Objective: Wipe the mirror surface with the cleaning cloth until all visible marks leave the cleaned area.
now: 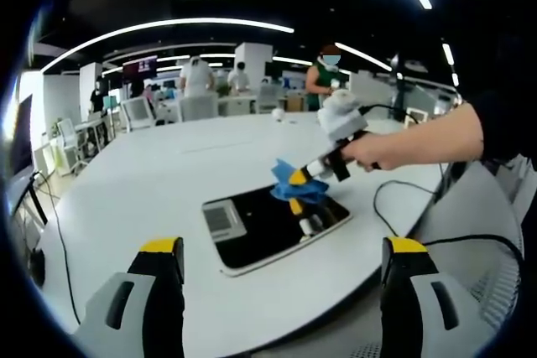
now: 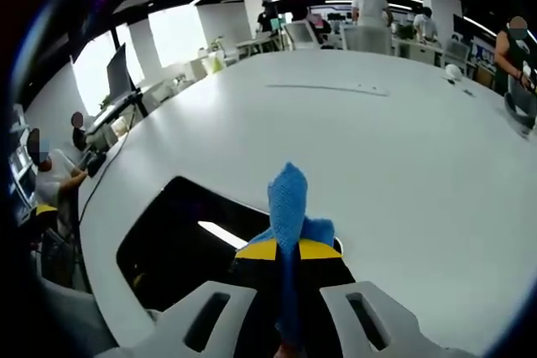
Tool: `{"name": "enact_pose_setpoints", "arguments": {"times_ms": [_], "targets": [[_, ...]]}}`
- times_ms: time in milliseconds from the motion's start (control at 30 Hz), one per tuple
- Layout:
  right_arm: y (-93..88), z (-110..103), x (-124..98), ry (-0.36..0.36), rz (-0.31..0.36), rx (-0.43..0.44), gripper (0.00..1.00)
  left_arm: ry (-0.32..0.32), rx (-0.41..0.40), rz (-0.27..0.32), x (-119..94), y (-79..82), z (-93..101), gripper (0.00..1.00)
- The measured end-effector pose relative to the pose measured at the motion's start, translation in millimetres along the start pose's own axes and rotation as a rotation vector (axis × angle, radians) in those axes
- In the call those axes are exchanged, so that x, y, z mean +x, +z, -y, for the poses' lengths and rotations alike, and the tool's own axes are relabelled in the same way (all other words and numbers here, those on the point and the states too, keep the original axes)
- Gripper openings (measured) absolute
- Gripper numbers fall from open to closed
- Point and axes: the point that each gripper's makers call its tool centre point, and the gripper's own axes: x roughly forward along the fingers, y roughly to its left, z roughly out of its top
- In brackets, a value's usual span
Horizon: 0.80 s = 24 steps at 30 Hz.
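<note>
A rectangular mirror (image 1: 268,225) lies flat on the white table (image 1: 168,165), its dark glass reflecting the ceiling. In the left gripper view my left gripper (image 1: 281,270) stands open at the table's near edge, short of the mirror. The right gripper (image 1: 300,178), held by a person's hand (image 1: 369,150), comes in from the right, shut on a blue cleaning cloth (image 1: 295,186) over the mirror's far right part. In the right gripper view the blue cloth (image 2: 289,207) sticks up from between my right gripper's (image 2: 287,251) shut yellow-tipped jaws, above the mirror (image 2: 185,236).
A black cable (image 1: 403,207) trails across the table's right side. Chairs, desks and monitors ring the table (image 2: 377,140), with several people standing at the back and one seated at the left of the right gripper view.
</note>
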Motion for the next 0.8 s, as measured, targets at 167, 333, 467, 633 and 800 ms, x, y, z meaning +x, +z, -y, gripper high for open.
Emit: {"name": "enact_pose_setpoints", "arguments": {"times_ms": [167,333,467,633,800], "targets": [[2.8,-8.9,6.4,0.015,0.000,-0.004,0.01,-0.002,-0.004,0.002,0.0,0.1,0.2,0.98],[4.9,-14.2,10.5,0.023,-0.001,-0.004,0.01,-0.002,-0.005,0.005,0.0,0.5,0.3,0.98],[6.1,-18.4,13.8,0.032,-0.001,-0.005,0.01,-0.003,-0.006,0.006,0.1,0.5,0.7,0.98],[7.9,-27.7,17.7,0.046,-0.002,-0.008,0.01,-0.004,-0.008,0.010,0.1,1.1,1.4,0.99],[9.7,-39.0,21.6,0.063,-0.006,-0.007,0.01,-0.007,-0.014,0.011,0.4,1.0,1.9,0.99]]}}
